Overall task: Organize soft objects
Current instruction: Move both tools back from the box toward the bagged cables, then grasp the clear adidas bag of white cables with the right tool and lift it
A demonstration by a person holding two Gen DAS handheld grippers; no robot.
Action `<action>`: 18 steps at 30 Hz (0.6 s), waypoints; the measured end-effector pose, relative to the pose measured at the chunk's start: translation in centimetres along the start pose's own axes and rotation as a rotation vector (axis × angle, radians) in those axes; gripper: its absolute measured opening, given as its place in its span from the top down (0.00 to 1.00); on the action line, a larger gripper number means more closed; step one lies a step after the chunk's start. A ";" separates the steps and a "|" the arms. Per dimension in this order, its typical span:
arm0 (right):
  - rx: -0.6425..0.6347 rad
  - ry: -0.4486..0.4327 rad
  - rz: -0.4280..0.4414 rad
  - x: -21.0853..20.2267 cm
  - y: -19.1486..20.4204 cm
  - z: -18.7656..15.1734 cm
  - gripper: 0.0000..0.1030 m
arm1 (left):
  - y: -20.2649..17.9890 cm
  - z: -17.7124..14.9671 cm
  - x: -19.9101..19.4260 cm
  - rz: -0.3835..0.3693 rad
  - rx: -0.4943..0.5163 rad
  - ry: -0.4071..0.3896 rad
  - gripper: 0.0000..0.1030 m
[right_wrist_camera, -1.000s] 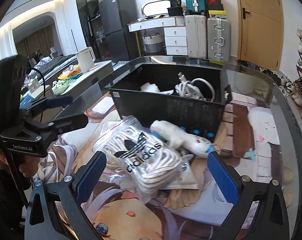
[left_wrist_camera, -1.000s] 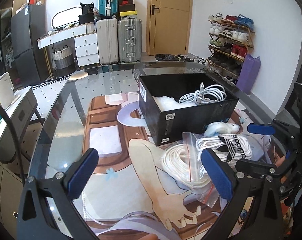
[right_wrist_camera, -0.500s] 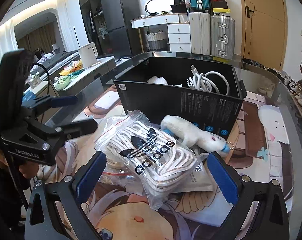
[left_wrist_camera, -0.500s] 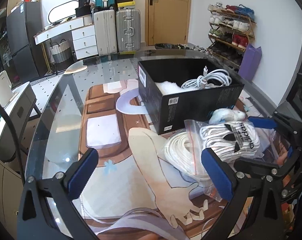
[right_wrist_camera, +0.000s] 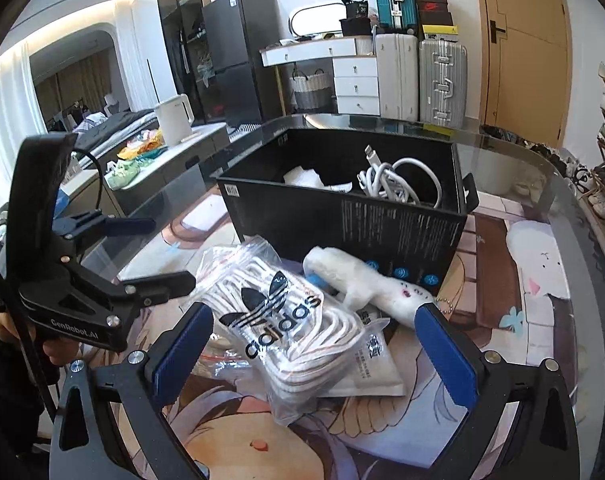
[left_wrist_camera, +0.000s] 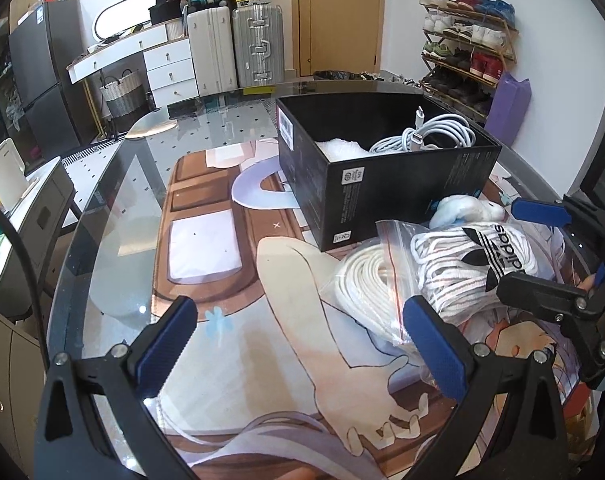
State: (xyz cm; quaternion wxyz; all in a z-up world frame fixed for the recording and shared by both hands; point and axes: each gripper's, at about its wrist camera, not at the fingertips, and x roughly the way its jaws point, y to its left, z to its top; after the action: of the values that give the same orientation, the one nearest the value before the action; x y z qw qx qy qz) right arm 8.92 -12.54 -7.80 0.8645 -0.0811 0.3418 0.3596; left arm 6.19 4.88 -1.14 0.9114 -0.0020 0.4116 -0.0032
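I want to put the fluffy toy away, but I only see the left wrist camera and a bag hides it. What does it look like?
Observer: The fluffy toy is long and white, with a small bead chain at one end.
Operator: Is anything under the adidas bag?
Observer: Yes, a flat white packet pokes out beneath the adidas bag.
Operator: Is my right gripper ready?
Observer: The right gripper is open and empty, facing the bag.

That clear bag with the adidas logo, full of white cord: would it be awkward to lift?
Probably. The adidas bag looks glossy, so likely slippery, and its loose cords should sag and shift. It seems light, and overlaps a flat white packet, which might drag along.
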 end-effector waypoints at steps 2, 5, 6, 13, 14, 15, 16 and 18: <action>-0.023 0.005 0.022 0.2 0.2 0.0 0.01 | -0.3 0.0 0.1 -0.003 0.006 0.002 0.00; -0.073 0.025 0.050 0.4 1.0 -0.5 0.01 | -0.4 -0.1 0.0 -0.002 0.010 0.003 0.00; -0.094 0.028 0.050 0.4 1.2 -0.6 0.01 | -0.4 -0.1 0.0 -0.005 0.010 0.003 0.00; -0.117 0.044 0.088 0.0 0.9 -1.1 0.01 | -0.4 -0.2 0.3 -0.017 0.006 0.014 0.00; -0.110 0.042 0.079 0.0 0.6 -1.1 0.01 | -0.4 -0.2 0.4 -0.018 0.007 0.015 0.00; -0.100 0.045 0.064 0.1 0.4 -1.1 0.01 | -0.4 -0.2 0.4 -0.020 0.010 0.016 0.00; -0.094 0.048 0.044 0.4 0.1 -1.0 0.01 | -0.5 -0.2 0.4 -0.021 0.013 0.017 0.00; -0.092 0.052 0.018 0.7 0.0 -1.0 0.01 | -0.6 -0.3 0.5 -0.023 0.017 0.018 0.00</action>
State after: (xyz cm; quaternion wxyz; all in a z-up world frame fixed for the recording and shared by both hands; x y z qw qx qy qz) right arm 8.79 -12.55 -9.05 0.8475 -0.1271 0.3478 0.3803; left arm 6.30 4.32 -1.69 0.9075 0.0009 0.4197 -0.0173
